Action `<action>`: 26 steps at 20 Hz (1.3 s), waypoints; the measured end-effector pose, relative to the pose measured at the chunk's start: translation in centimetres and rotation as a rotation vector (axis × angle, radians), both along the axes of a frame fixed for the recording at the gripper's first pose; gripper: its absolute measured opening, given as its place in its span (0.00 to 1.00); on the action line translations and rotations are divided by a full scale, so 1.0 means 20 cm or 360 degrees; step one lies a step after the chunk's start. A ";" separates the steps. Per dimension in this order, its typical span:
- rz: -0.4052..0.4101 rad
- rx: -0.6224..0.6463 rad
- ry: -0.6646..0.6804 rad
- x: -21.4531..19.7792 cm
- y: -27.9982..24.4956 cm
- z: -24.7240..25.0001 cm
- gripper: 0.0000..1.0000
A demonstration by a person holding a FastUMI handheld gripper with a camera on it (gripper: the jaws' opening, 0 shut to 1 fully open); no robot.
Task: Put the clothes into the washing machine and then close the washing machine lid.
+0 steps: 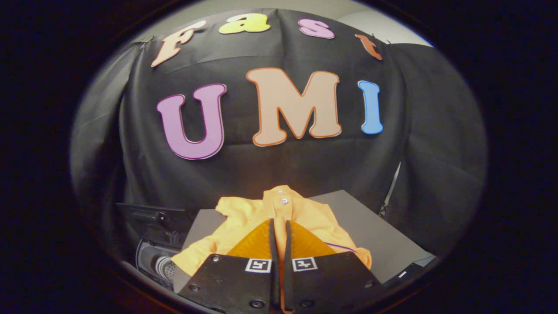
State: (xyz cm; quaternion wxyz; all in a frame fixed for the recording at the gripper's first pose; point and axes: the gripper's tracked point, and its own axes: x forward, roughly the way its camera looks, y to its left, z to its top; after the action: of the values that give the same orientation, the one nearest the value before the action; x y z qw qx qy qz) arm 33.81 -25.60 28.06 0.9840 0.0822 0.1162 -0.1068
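Item: orange shirt (244, 213), pinched in the gripper (279, 226) above a grey board.

The shirt, a small buttoned garment with a short sleeve spread to one side, lies draped over the grey board (375, 231), its button placket running straight ahead of the fingers. The fingers are drawn almost together, only a thin fold of cloth showing between them, so both appear to press on the fabric near the shirt's middle: a grip placed, by the look of it, to lift the garment whole rather than drag one edge. Beside and below the board sits the washing machine (152, 255), dark, with its lid (152, 218) raised and a pale drum partly visible, left open to receive the load. The shirt is not yet inside it.
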 end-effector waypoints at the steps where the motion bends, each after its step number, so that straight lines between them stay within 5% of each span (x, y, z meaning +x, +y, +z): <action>1: 0.0043 0.0025 -0.0038 0.01 0.08 0.05 0.04; 7: 0.0343 0.0087 -0.0134 0.08 0.61 0.24 0.03; 14: 0.0643 0.0056 -0.0064 0.14 1.17 0.18 0.03; 26: 0.0814 0.0117 -0.0005 0.26 1.65 -0.01 0.03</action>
State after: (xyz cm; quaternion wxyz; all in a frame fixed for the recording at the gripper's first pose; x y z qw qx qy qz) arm 39.03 7.46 27.78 0.9756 0.0861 0.1354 0.1499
